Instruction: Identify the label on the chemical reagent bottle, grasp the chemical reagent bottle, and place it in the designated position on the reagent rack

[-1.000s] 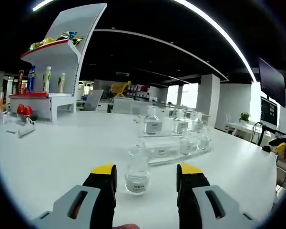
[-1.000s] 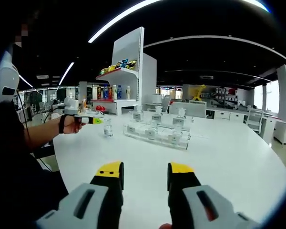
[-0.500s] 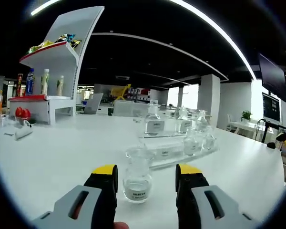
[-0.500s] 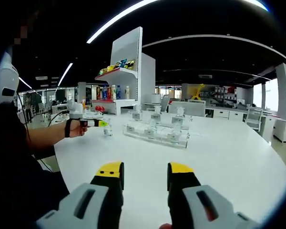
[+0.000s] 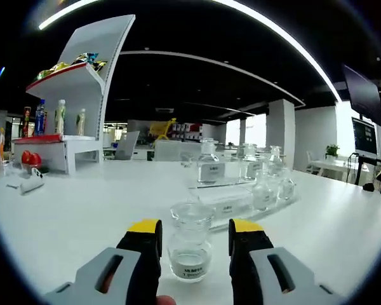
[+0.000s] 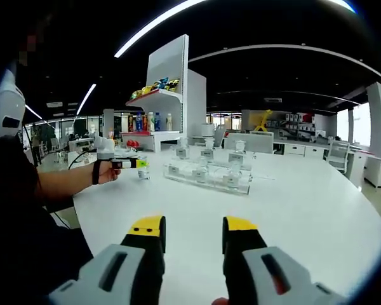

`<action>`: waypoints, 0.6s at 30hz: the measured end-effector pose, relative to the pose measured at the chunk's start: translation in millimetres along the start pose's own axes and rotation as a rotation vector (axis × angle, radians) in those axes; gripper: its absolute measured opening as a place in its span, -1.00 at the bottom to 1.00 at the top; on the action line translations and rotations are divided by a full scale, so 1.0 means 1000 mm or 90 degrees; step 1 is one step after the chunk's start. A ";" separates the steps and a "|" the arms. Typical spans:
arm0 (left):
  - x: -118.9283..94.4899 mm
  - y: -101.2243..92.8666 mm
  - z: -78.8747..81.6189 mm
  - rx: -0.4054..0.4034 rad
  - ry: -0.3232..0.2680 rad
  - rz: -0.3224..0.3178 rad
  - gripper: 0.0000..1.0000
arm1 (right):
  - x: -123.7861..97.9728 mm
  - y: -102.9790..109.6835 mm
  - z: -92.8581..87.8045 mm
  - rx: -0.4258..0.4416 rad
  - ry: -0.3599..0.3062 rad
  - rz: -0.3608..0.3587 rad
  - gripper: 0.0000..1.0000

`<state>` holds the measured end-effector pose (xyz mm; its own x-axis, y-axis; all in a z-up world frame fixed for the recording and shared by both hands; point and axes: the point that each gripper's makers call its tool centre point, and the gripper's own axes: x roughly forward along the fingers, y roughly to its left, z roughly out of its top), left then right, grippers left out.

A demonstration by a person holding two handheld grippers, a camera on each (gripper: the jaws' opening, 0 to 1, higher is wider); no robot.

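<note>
Left claw closing in around the reagent bottle

Since a second ago the left claw (image 5: 193, 230) has advanced so the reagent bottle (image 5: 190, 243) now stands between its spread jaws, gaps visible on both sides, not yet gripped. The bottle sits on the white bench (image 5: 76, 210), just in front of the clear reagent rack (image 5: 241, 197) holding other bottles. The right claw (image 6: 193, 230) hangs released over bare bench with open room ahead; it sees the left claw (image 6: 138, 164) at the bottle (image 6: 143, 170).
</note>
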<state>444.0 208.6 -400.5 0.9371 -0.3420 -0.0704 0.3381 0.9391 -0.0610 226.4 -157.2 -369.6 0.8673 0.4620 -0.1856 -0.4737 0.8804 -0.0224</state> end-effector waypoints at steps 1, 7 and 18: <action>0.001 0.000 -0.001 0.002 0.002 0.000 -0.17 | 0.000 -0.001 -0.001 0.001 0.002 -0.001 -0.31; 0.004 0.004 -0.005 0.009 0.006 0.007 -0.24 | 0.000 -0.002 -0.003 0.003 0.003 -0.003 -0.31; 0.012 0.004 -0.006 0.022 0.010 0.010 -0.35 | -0.001 -0.006 -0.005 0.005 0.006 -0.008 -0.33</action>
<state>456.3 207.5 -407.2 0.9407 -0.3277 -0.0874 0.3268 0.9448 -0.0249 228.0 -163.0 -373.9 0.8713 0.4503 -0.1953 -0.4619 0.8868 -0.0163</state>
